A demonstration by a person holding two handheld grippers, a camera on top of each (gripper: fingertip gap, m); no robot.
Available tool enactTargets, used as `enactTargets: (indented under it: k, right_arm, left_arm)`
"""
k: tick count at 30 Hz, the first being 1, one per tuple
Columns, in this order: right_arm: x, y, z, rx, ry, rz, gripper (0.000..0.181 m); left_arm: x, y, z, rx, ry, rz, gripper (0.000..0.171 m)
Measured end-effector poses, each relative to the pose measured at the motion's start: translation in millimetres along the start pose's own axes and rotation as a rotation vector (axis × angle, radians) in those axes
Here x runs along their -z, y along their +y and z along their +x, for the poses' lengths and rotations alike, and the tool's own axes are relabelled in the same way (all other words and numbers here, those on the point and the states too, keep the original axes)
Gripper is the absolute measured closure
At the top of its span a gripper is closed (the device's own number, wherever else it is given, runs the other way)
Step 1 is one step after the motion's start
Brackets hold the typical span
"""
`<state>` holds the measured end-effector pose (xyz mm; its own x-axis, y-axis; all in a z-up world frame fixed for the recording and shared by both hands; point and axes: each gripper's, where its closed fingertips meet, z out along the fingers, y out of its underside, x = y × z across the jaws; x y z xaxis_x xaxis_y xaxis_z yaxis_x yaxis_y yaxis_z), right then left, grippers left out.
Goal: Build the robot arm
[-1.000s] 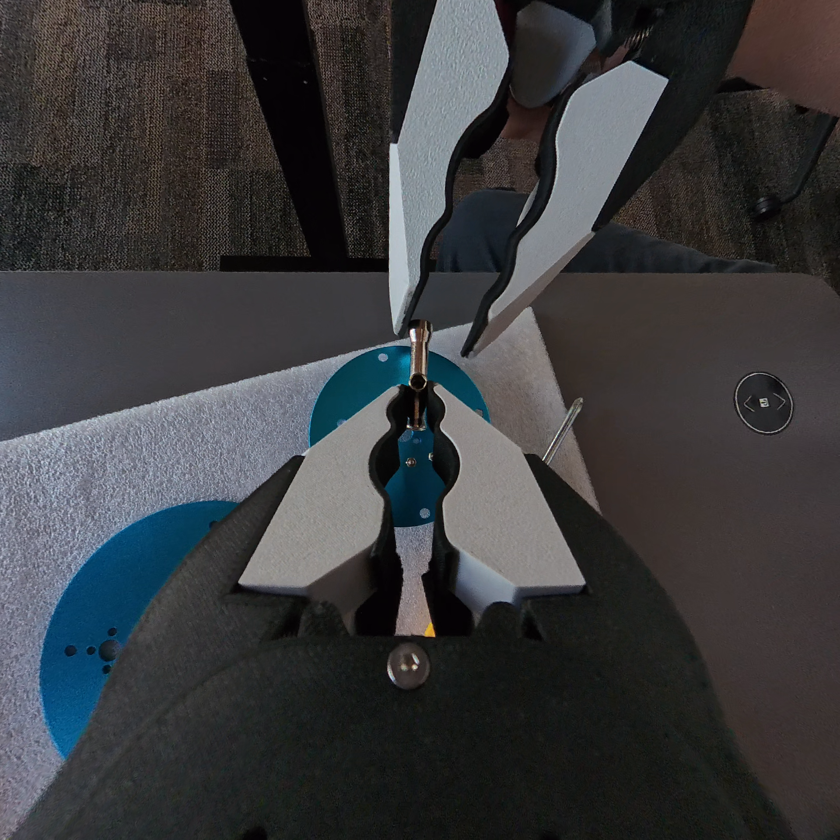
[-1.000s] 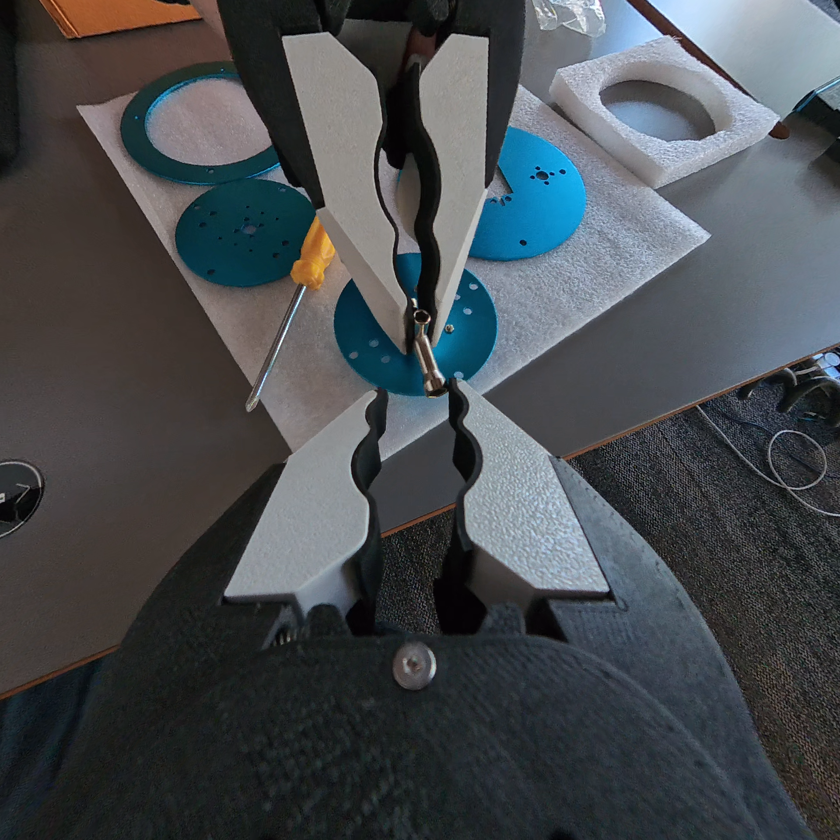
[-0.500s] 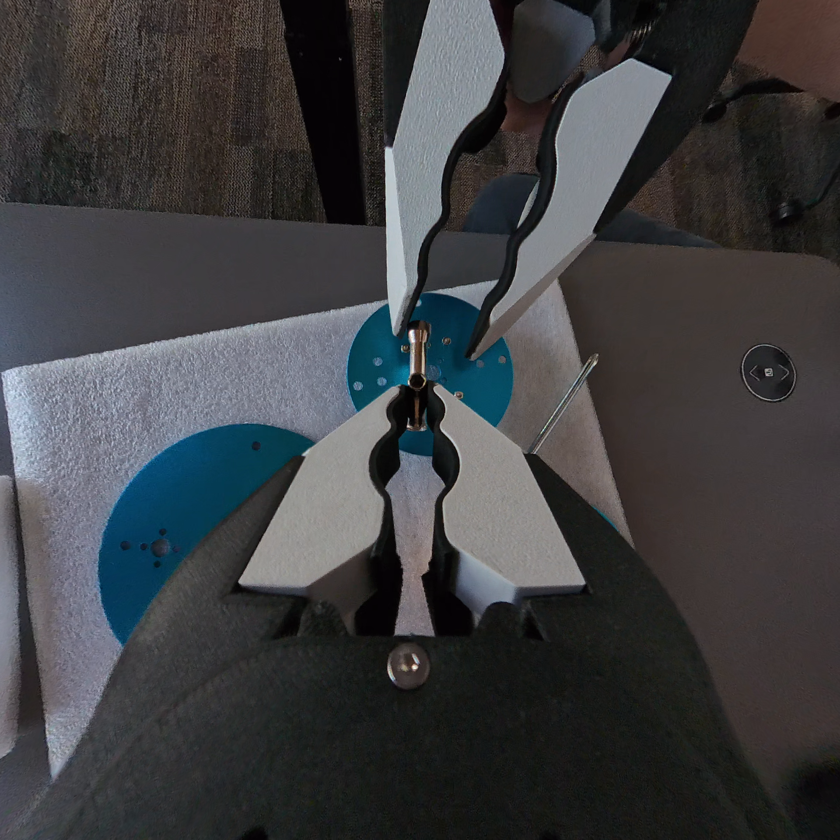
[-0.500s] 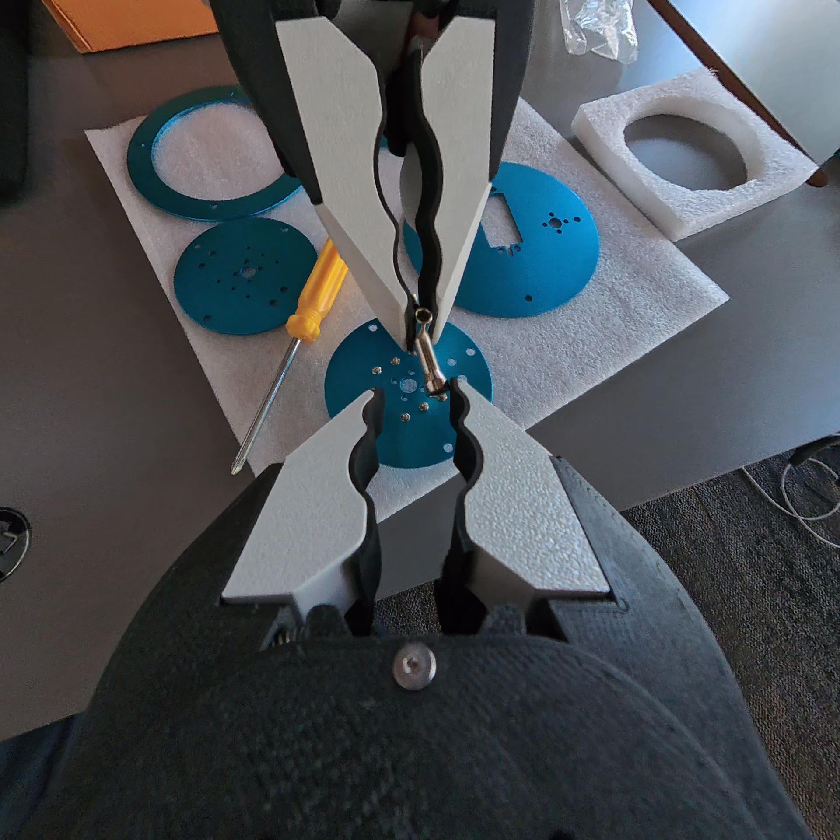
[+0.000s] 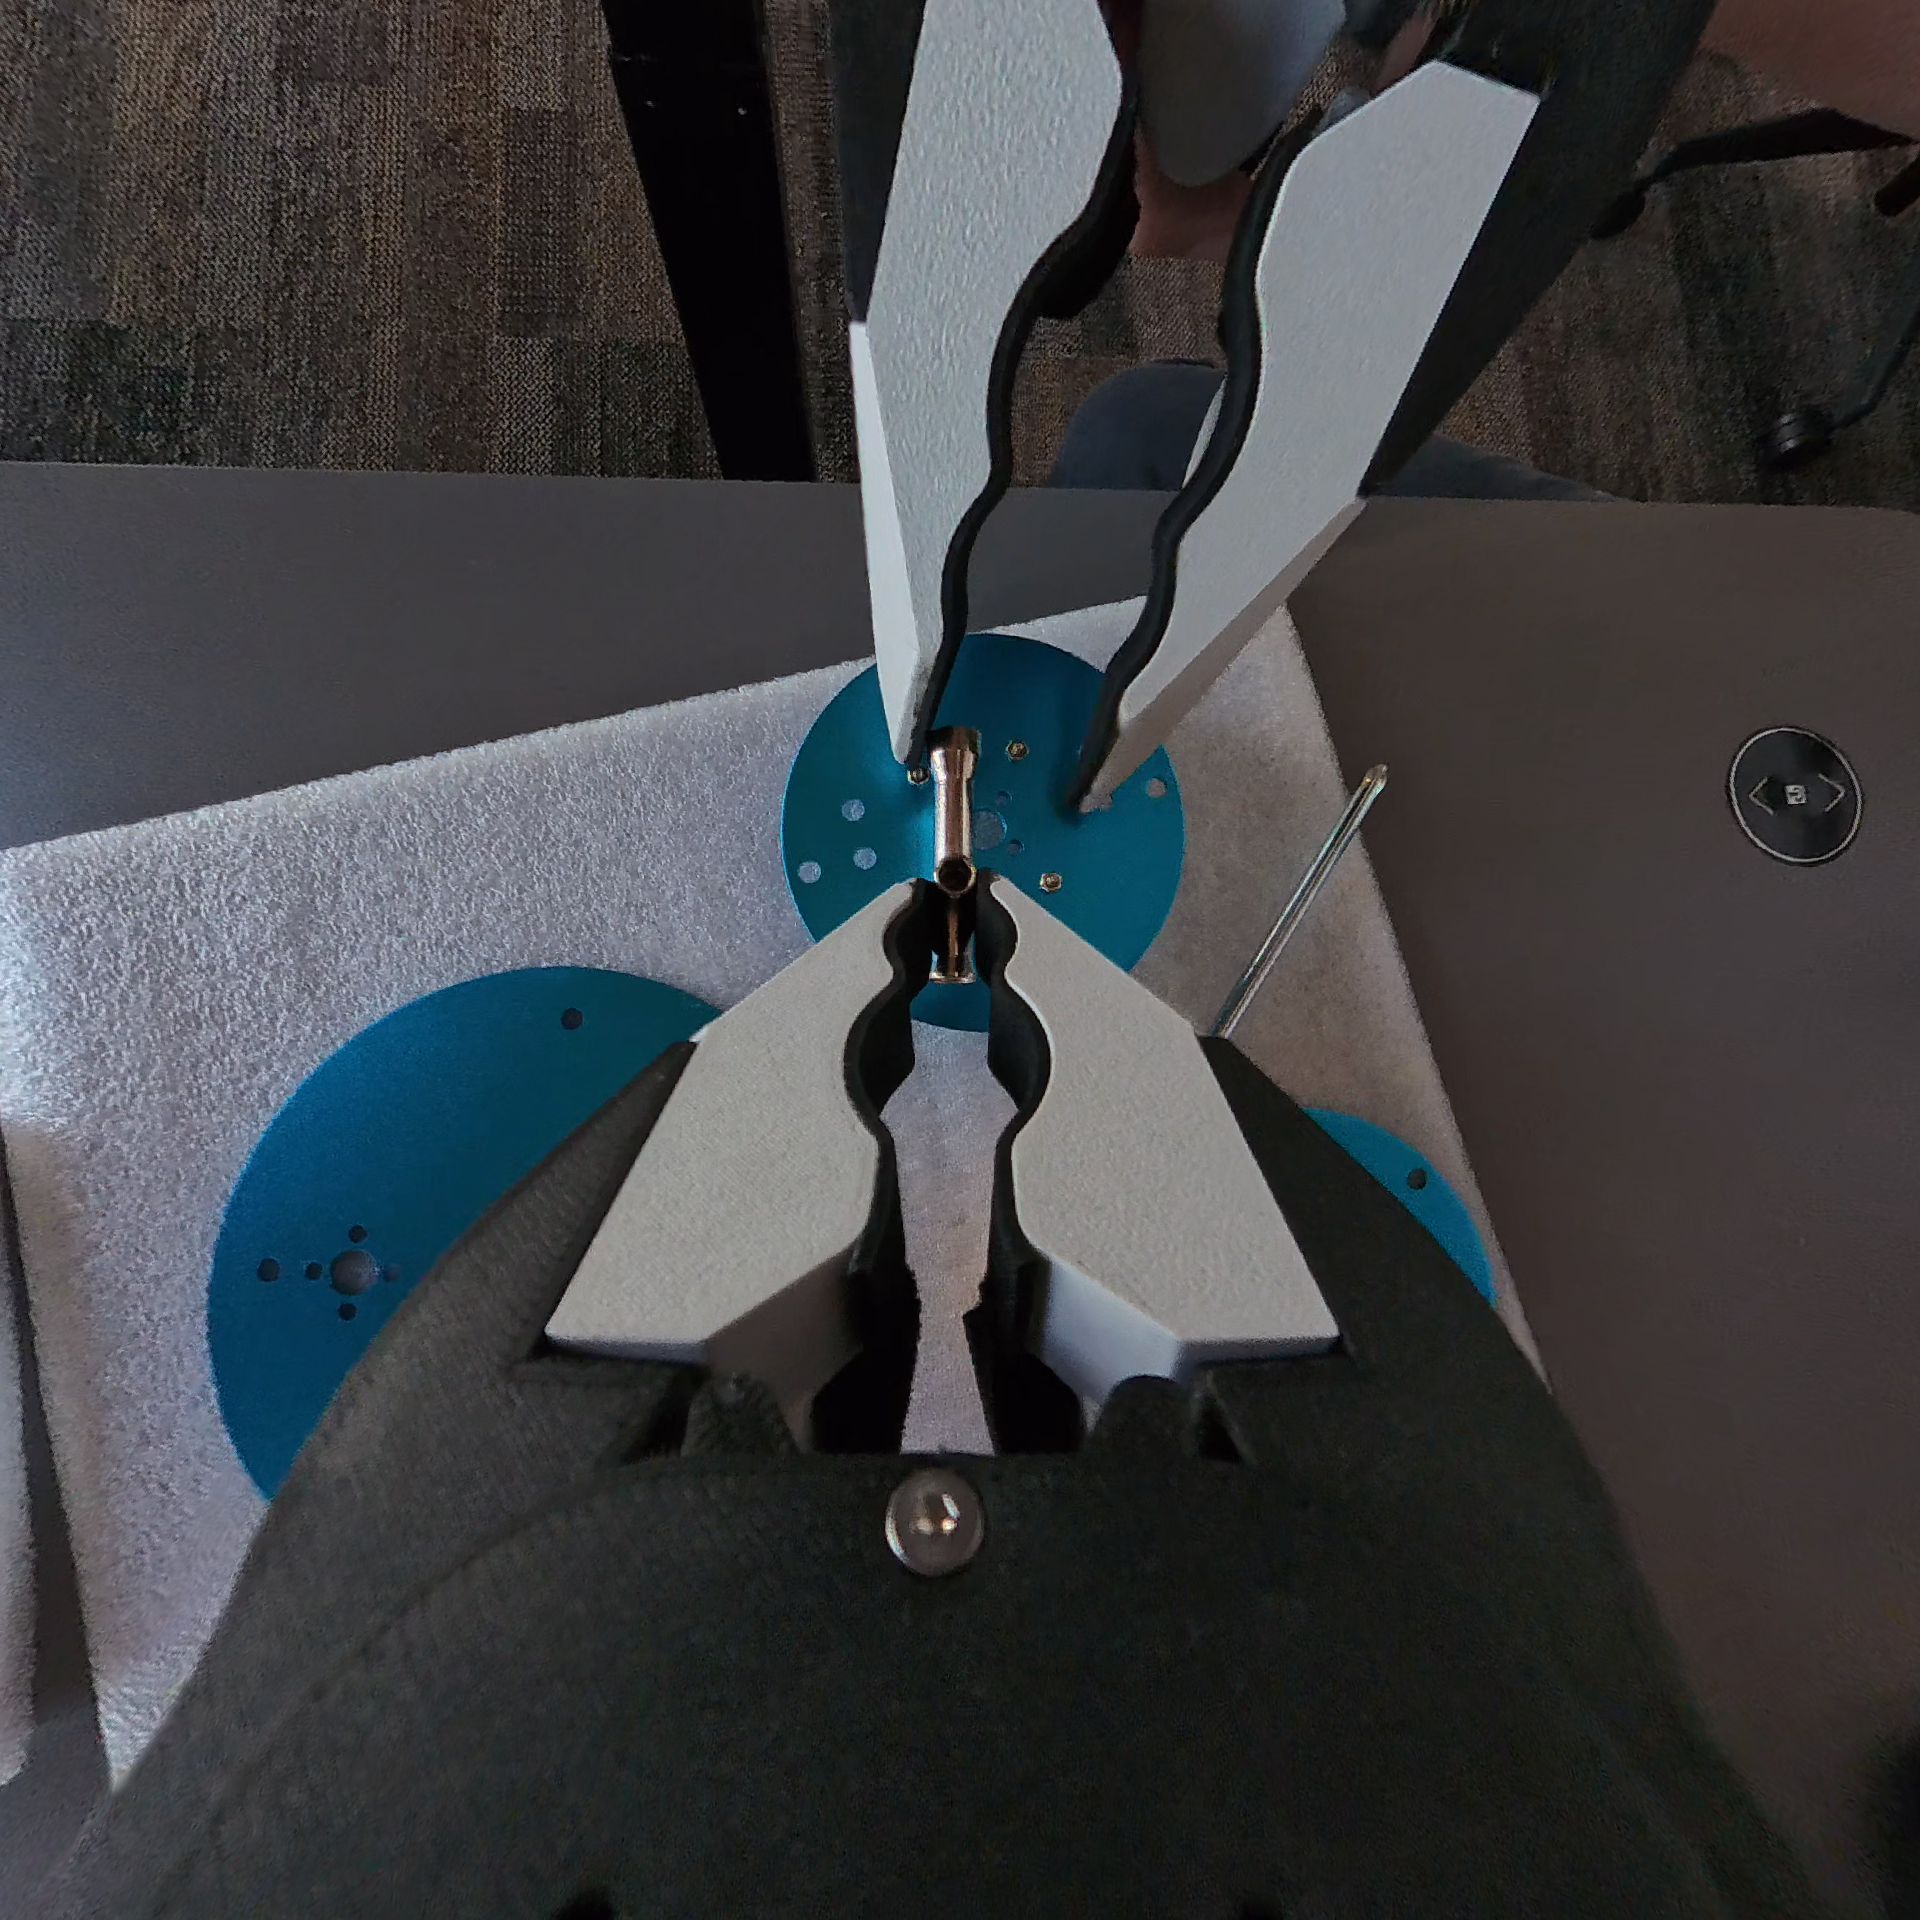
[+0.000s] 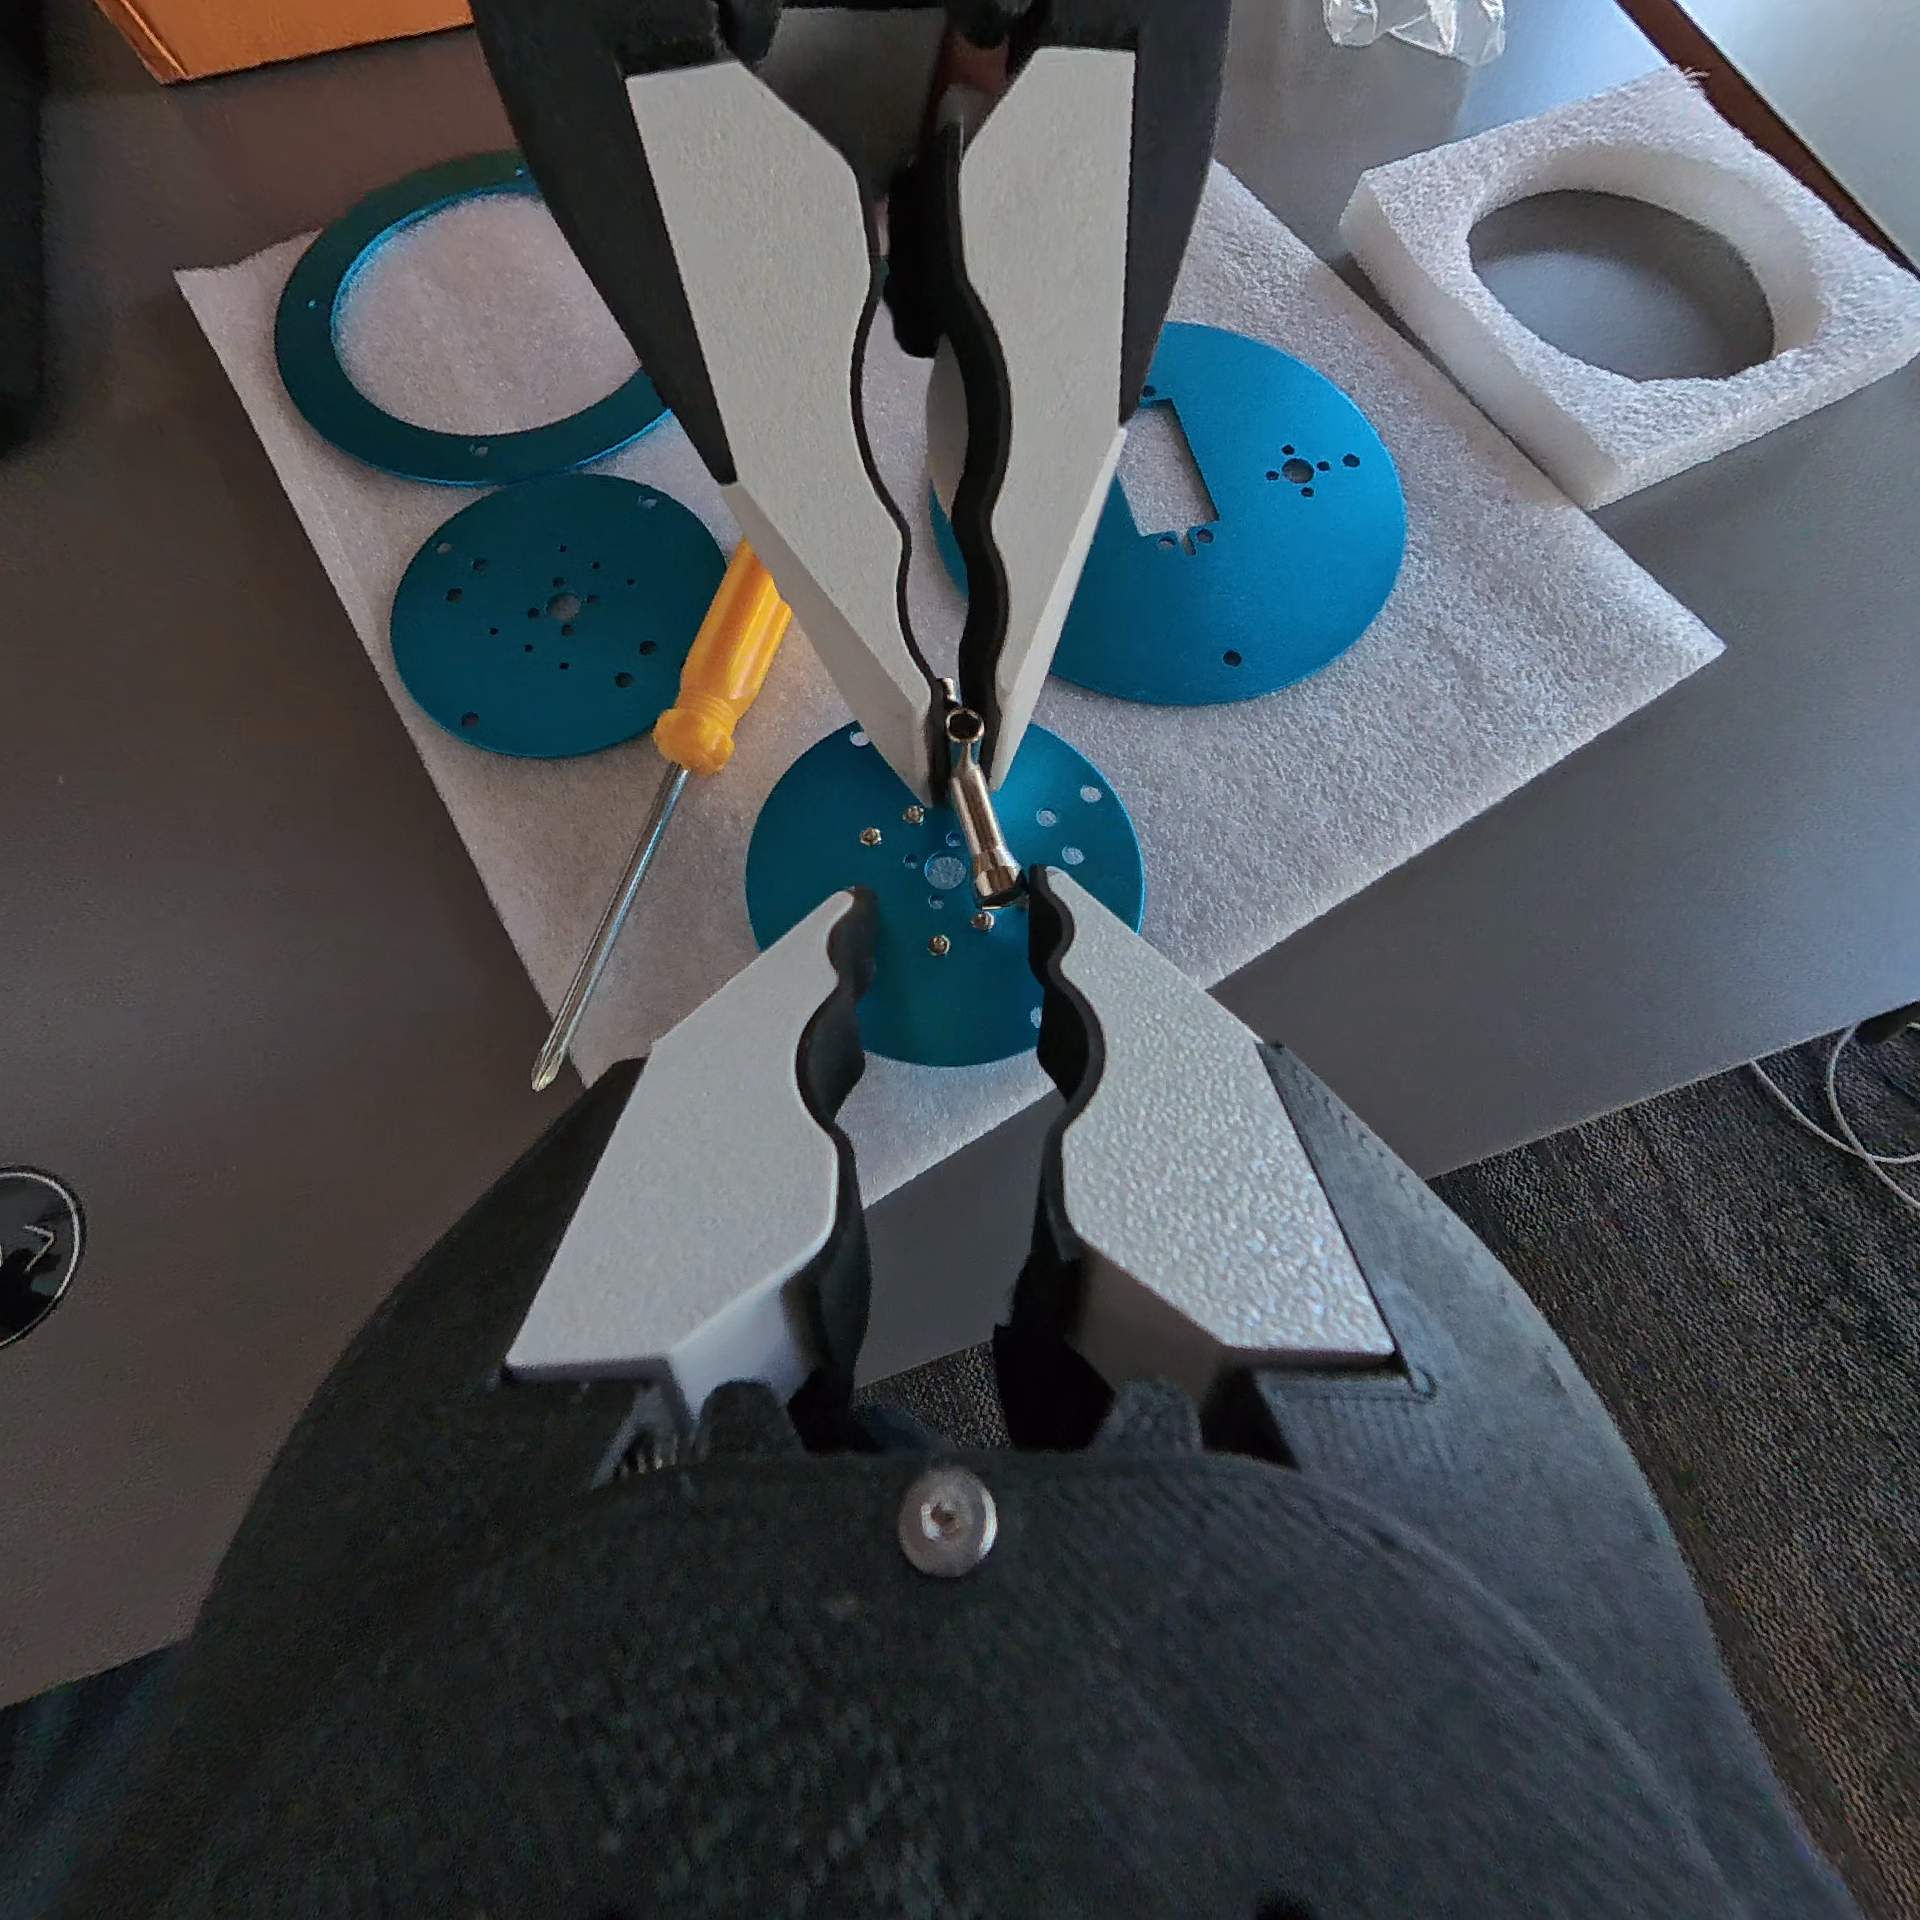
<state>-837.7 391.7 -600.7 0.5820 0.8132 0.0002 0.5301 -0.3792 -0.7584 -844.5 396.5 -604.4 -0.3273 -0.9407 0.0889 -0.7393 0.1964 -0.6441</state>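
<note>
Left tongs (image 5: 952,896) clamp metal sleeve (image 5: 953,805), apparently pointing between spread right tongs (image 6: 945,896).

Soft daylight, sharp centre, wide-angle bending at edges.

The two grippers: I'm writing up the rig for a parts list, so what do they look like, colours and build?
The left gripper and right gripper look identical: a black, rough-textured printed body with one silver screw at its centre, and two pale grey, wedge-shaped fingers tapering to points. Wavy black rubber pads line the inner edges. No cables or markings show.
</note>
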Motion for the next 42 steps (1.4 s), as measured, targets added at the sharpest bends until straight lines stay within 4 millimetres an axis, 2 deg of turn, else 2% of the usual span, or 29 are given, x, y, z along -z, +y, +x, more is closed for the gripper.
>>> enactTargets:
  k: [6,9,13,18,22,25,28,42]
  right_arm:
    - [0,3,5,0.028,0.025,-0.042,0.165]
    - [0,-4,8,0.043,0.022,-0.028,0.168]
    - [-9,-7,5,0.079,-0.025,-0.061,0.173]
    - [-9,-5,4,0.063,-0.044,-0.114,0.174]
    - [-10,-4,5,0.06,-0.043,-0.142,0.174]
    - [-10,-4,5,0.064,-0.043,-0.15,0.174]
    - [-10,-5,5,0.066,-0.041,-0.156,0.174]
    - [-10,-6,4,0.037,-0.026,-0.165,0.174]
  left_arm:
    - [-1,0,0,-0.05,0.019,-0.06,0.166]
    - [-1,1,0,-0.077,0.013,-0.066,0.166]
    - [0,1,0,-0.063,0.023,-0.038,0.166]
    - [4,-2,2,-0.028,0.049,-0.007,0.163]
    - [19,-18,3,0.025,0.098,0.102,0.161]
    - [14,-11,1,-0.001,0.064,0.054,0.159]
    - [10,-8,0,-0.019,0.045,0.045,0.166]
    - [11,-6,0,-0.033,0.029,0.084,0.166]
